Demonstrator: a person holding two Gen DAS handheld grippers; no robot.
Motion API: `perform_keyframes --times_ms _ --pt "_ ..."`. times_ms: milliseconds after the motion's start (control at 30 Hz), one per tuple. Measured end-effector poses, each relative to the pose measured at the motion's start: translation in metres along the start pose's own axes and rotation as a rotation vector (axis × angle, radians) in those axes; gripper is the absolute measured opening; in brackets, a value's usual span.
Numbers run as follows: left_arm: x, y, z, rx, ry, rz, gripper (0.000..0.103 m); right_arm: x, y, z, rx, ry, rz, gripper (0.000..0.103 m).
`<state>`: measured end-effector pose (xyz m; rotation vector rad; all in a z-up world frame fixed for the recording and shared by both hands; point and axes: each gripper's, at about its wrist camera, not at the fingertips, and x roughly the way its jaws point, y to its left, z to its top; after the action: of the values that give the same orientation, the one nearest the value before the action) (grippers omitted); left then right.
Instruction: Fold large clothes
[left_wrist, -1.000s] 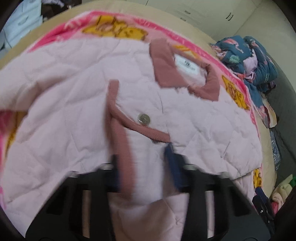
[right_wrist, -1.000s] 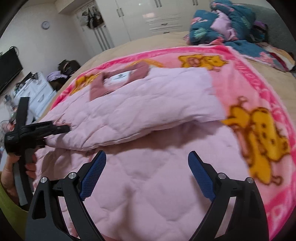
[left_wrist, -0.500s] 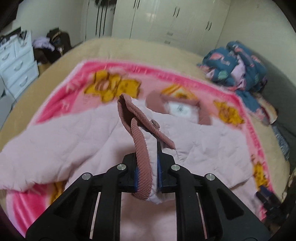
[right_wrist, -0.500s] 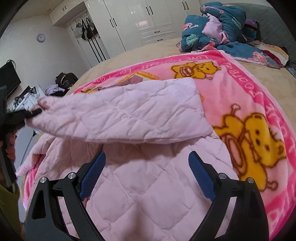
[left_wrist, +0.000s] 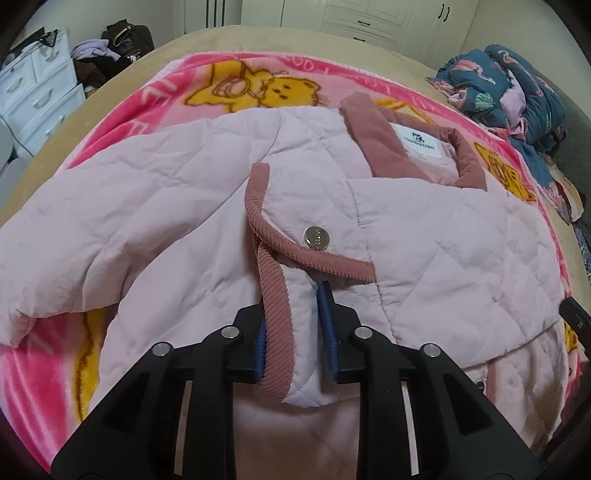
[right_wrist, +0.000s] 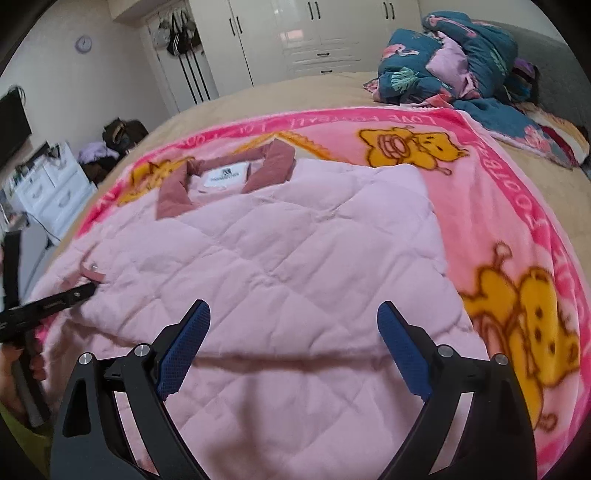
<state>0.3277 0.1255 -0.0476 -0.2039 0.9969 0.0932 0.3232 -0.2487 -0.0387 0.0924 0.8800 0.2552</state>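
Jacket (left_wrist: 207, 206) cloth is spread flat on the pink bear blanket (left_wrist: 155, 99), which is laid on the bed (right_wrist: 332, 85). The collar (left_wrist: 369, 140) and its white label (left_wrist: 419, 142) are pointed toward the far end of the bed, by the wardrobe doors (right_wrist: 295, 33). The long way of the jacket is run from that collar back toward the person, so its bottom part is nearest to both claws.

The left claw (left_wrist: 295, 332) is closed most of the way. The sleeve cuff (left_wrist: 273, 295), with its dark pink ribbed edge, is pinched between the blue pads (left_wrist: 327, 325). The sleeve is laid across the chest, and the round snap button (left_wrist: 316, 237) is seen just past the pads. The cuff is pointed back at the claw.

The right claw (right_wrist: 293, 350) is held wide open above the jacket's lower half, and nothing is held in it. In the right wrist view, the left claw (right_wrist: 79, 291) is seen at the jacket's left edge.

It is judged that the sleeve fold is nearly laid down. The cuff is probably to be let go next. The bottom part can then be reached most easily by the open right claw, since it is right under it.

A pile of dark blue bedding (right_wrist: 454, 62) is kept well apart, at the far corner.
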Motion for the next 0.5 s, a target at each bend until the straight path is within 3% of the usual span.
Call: perform_keyframes --times_ms 167,333,500 --pt "0.004 0.002 -0.003 -0.008 0.001 0.0 0.027 0.037 -0.015 -0.004 0.039 0.105 -0.027 0.091" --pt "0.0 0.003 -0.003 -0.018 0.005 -0.005 0.029 0.029 -0.01 -0.003 0.036 0.087 -0.021 0.091" --pt "-0.015 0.008 -0.004 -0.036 0.002 -0.017 0.049 0.004 -0.001 -0.007 0.048 0.046 0.023 0.092"
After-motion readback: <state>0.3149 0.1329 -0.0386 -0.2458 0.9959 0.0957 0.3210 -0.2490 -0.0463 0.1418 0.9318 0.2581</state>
